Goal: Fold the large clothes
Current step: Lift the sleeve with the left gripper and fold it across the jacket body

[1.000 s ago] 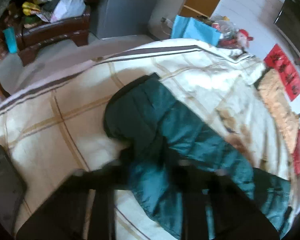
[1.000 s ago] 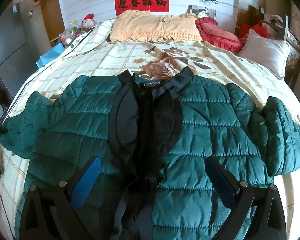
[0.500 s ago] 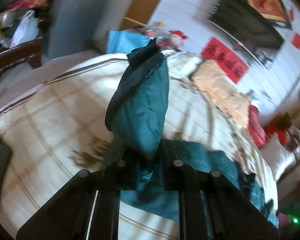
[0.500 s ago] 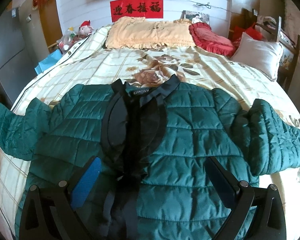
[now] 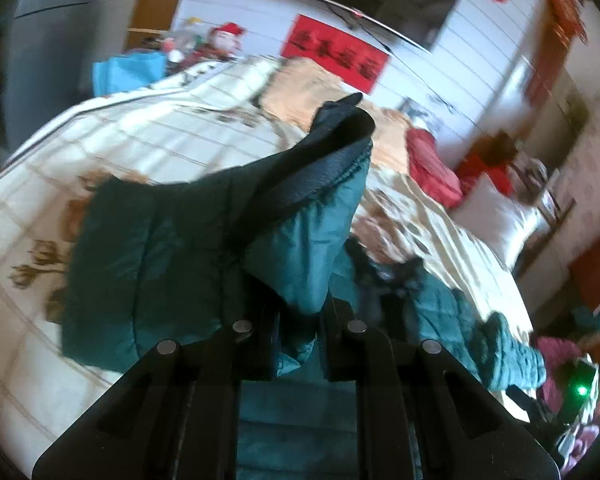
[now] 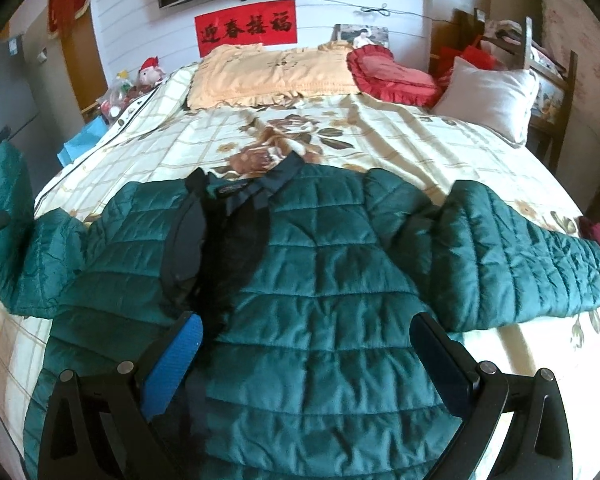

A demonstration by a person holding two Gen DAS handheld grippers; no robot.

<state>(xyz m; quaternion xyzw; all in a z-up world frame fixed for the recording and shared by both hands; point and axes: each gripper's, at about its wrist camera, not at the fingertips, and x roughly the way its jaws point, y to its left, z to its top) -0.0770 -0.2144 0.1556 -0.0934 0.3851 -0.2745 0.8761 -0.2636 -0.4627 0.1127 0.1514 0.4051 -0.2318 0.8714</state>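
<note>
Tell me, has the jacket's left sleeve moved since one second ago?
Yes. The sleeve, clamped in the left gripper, rose off the bedspread at the left edge.

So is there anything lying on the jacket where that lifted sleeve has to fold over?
Nothing visible does. The left gripper is shut on the sleeve, raised off the bed. The jacket front lies flat and bare, apart from its own dark open collar. The right gripper hovers open above it.

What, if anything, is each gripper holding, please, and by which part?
The left gripper is shut on the jacket, by a sleeve near its cuff. The right gripper holds nothing.
</note>
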